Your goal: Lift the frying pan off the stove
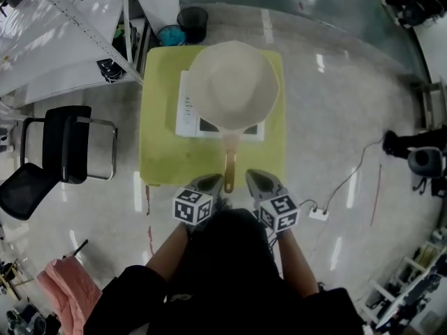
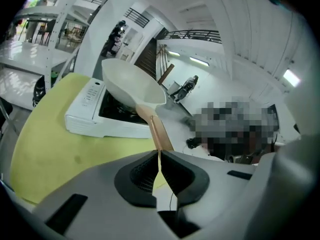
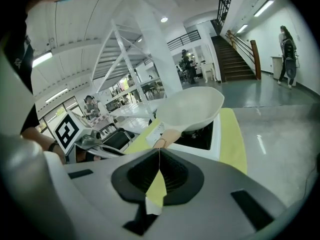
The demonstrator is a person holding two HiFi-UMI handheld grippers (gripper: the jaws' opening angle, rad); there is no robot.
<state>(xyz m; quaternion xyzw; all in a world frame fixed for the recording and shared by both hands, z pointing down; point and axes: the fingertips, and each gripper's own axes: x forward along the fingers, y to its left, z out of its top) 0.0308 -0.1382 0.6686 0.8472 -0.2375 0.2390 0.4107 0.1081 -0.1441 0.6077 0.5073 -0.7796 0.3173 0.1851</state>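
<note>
Yellow-green table [image 1: 160,152] bears a stove [image 1: 186,110] with an empty frying pan [image 1: 234,82]; left gripper [image 1: 208,183] and right gripper [image 1: 260,181] closed.

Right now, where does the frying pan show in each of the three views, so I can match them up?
Head view: frying pan at top centre, handle pointing down the picture.
Left gripper view: frying pan up and left of centre, handle running down to the right.
Right gripper view: frying pan just right of centre, handle toward lower left.
Shared landmark: the white stove beneath it.
</note>
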